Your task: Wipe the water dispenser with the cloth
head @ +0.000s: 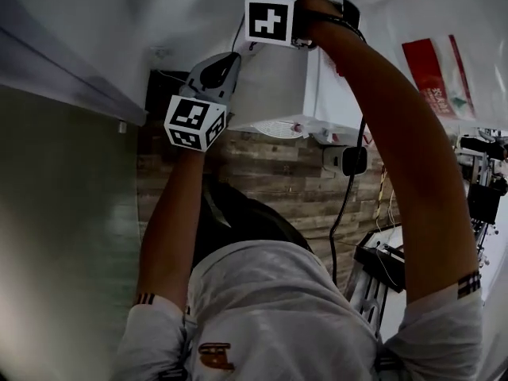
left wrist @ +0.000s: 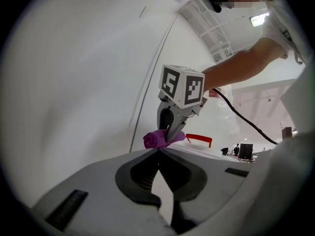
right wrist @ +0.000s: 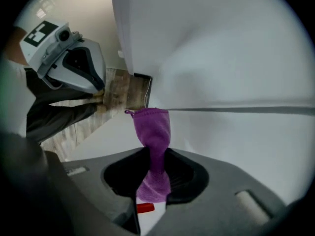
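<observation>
Wooden floor (head: pixel 270 177) lies below the person, and in the head view the left gripper (left wrist: pixel 158 150) at 11 o'clock has its fingers closed together on nothing, while the right gripper (right wrist: pixel 155 154) at 12 o'clock keeps its fingers tight on the purple cloth (right wrist: pixel 153 129), which touches the white water dispenser (right wrist: pixel 221 58).

The cloth (right wrist: pixel 154 132) at the centre of the right gripper view is a purple, napped, towel-like fabric, matt and fuzzy. It lies against the smooth, faintly glossy white plastic shell of the water dispenser (right wrist: pixel 221 58). The right gripper (right wrist: pixel 153 156) and left gripper (left wrist: pixel 158 151) have matt grey plastic bodies with darker ribbed pads (left wrist: pixel 141 177), while mid-frame in the head view the floor (head: pixel 278 173) looks like rough-grained wood planks and the shirt (head: pixel 278 308) below is soft pale cloth.
</observation>
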The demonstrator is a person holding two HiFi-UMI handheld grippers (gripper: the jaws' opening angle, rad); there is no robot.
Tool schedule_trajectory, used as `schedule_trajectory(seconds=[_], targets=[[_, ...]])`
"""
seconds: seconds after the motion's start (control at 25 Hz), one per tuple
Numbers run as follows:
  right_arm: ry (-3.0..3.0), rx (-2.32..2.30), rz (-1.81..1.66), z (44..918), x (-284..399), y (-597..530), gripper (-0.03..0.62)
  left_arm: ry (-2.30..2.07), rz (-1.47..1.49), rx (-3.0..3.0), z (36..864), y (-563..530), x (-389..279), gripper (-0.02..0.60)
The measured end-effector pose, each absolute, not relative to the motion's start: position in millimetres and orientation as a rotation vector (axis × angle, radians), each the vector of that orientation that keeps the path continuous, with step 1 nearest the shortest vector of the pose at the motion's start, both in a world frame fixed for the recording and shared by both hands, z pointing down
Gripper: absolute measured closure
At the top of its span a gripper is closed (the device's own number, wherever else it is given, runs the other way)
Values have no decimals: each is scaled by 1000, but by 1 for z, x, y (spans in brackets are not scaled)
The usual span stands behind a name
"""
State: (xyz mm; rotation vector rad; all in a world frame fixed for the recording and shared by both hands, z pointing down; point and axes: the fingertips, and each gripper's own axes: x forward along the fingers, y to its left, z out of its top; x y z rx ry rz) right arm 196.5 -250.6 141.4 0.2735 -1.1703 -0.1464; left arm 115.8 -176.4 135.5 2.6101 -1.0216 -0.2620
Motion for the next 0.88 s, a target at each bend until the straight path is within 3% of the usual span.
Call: schedule_trajectory(seconds=[0.88], targets=[[-709,18,-138,211,260,-293,496,-940,-309,2496,211,-179,164,583]])
